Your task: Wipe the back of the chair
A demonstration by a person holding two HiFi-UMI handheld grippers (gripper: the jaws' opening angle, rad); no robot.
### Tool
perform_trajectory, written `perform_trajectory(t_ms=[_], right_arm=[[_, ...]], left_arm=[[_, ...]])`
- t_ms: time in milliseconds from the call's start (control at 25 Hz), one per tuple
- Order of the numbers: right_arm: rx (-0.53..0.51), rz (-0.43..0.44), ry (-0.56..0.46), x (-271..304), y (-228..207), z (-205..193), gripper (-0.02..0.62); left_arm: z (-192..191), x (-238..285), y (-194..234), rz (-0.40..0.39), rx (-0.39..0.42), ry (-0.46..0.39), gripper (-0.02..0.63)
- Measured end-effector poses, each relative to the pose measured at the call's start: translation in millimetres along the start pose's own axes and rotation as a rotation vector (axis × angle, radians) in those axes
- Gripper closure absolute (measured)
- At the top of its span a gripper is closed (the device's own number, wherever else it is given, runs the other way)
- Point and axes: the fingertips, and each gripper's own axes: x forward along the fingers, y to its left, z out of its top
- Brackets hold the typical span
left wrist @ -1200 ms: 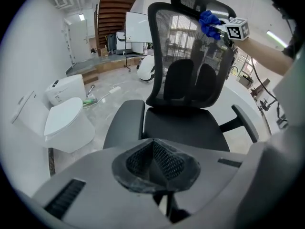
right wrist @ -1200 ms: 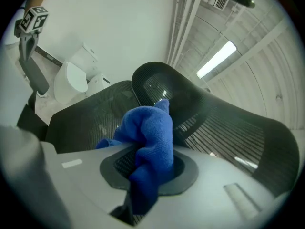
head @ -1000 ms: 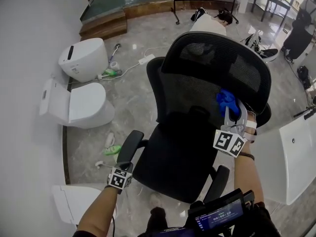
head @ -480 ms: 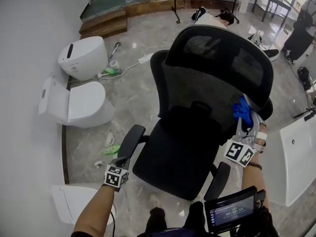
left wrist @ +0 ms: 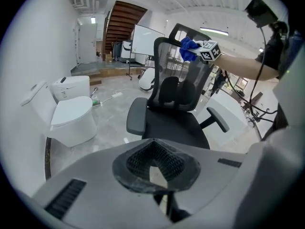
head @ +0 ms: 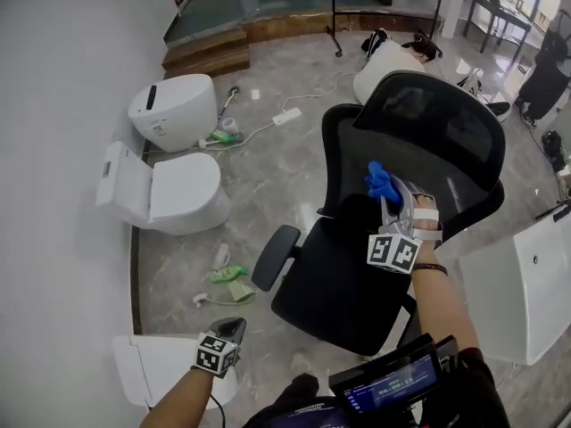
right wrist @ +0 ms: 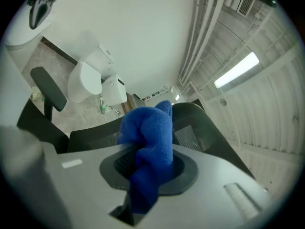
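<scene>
- Flooring [head: 268, 176]: grey polished stone tile across the room, seen in head view.
- Chair [head: 343, 283]: black office chair, right of centre in head view. Its mesh back [head: 446, 145] rises toward 1 o'clock from the seat. One armrest [head: 275, 257] juts out at 9 o'clock of the seat.
- White sanitary units: two toilets at 10 o'clock of the chair, the farther toilet [head: 178, 105] and the nearer toilet [head: 174, 194] with its lid raised. A white basin unit [head: 522, 301] stands at 3 o'clock of the seat, and a further white fixture [head: 152, 368] lies at 7 o'clock.
- Right gripper [head: 393, 199]: held up at the seat-facing side of the mesh back. The right gripper view shows its jaws clamped on the cloth, which fills the gap between them.
- Left gripper [head: 223, 337]: low at 7 o'clock of the chair, well apart from it and just above the white fixture. The left gripper view shows its jaws drawn together with nothing between them.
- Cloth [head: 382, 182]: blue, bunched, protruding at 12 o'clock from the right gripper's tips and lying against the mesh back at its left side.
- Power strip [head: 287, 115]: white, on the floor at 11 o'clock of the chair, cable trailing toward the farther toilet.
- Green bottle [head: 227, 275]: lying on the floor at 9 o'clock of the armrest.
</scene>
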Motion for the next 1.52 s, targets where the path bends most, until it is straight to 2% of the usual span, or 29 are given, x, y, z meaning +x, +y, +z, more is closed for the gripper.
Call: perform_trajectory(t_ms=[160,360,600,920,1120,1360,1520], right_arm=[[0.026,-0.032,0.056,-29.7,-12.6,6.0,0.515],[0.039,-0.024,0.094,-53.4,-8.7,8.3,0.515],[0.044,0.000,0.093,-51.1,-3.0,11.0,0.514],[0.011,0.010,0.004,17.6,-5.9,26.4,0.515],[-0.112,0.023,-0.065,73.3,13.9,50.6,0.514],[-0.253,-0.024,0.034,134.4,8.7,-5.7,0.514],[-0.259,-0.065,0.122,115.0,-6.7,-53.3,0.514]], left_arm=[[-10.7,-28.4,11.8,-0.030,0.042,0.007,0.604],[-4.6,-45.6,10.2,-0.052,0.035,-0.027,0.604],[-6.3,-47.4,-3.9,-0.063,0.026,-0.039,0.604],[-25.2,-39.0,0.3,0.013,-0.067,-0.019,0.603],[-28.9,-22.1,-6.5,0.036,-0.115,-0.012,0.604],[-12.8,9.9,-17.5,-0.002,-0.126,0.008,0.604],[-5.8,27.7,-13.7,-0.027,-0.127,0.019,0.604]])
